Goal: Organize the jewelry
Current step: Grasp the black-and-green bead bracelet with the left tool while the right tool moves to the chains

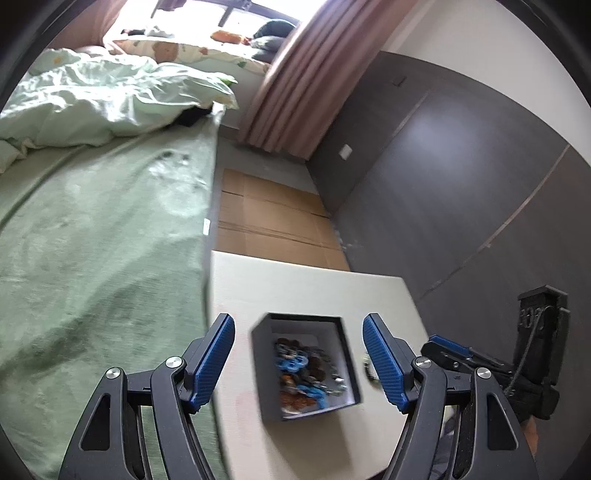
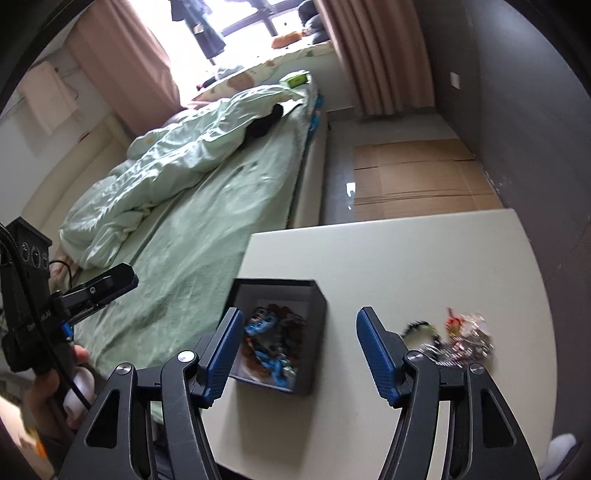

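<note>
It was a bedroom in a home. A bed (image 2: 207,206) with a pale green sheet filled the left side, a rumpled light green duvet (image 2: 173,147) heaped toward its head. Pink-brown curtains (image 2: 376,55) hung beside a bright window (image 2: 236,22), and cushions lay along the window ledge (image 1: 207,48). Dark grey wall panels (image 1: 461,177) ran down the right side, with a white wall switch (image 1: 346,151). Flattened cardboard (image 2: 417,177) covered the floor between the bed and the wall. A small off-white table (image 2: 424,258) stood just beside the bed's edge.
</note>
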`<state>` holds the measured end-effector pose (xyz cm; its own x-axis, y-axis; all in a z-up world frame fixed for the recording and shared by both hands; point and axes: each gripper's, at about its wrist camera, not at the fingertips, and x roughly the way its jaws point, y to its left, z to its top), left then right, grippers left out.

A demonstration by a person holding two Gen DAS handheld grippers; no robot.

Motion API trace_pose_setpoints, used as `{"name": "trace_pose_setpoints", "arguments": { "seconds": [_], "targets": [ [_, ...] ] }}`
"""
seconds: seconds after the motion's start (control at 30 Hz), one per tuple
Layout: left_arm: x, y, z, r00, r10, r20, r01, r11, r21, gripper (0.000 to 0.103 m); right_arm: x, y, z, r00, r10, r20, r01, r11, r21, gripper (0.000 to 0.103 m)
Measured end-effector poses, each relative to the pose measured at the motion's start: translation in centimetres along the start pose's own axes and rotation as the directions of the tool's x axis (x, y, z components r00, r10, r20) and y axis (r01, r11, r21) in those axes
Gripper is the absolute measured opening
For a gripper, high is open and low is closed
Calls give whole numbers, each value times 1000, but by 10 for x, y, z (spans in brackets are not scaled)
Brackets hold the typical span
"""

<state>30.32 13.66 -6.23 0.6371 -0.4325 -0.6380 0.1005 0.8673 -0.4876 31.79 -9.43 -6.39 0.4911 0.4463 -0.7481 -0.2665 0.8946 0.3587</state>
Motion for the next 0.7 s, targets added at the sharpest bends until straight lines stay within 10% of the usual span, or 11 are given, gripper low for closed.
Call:
{"name": "trace_pose_setpoints", "arguments": {
  "seconds": [0.47, 0.7],
  "targets": [
    [32, -57, -12, 1000, 17, -12, -16, 990, 139, 99, -66, -53, -31, 992, -60, 114, 52, 996, 71, 103],
    [59, -93, -17, 999, 13, -42, -4, 976, 218, 103, -80, -80, -38, 982, -113, 153, 96, 989, 117, 103]
  ]
}}
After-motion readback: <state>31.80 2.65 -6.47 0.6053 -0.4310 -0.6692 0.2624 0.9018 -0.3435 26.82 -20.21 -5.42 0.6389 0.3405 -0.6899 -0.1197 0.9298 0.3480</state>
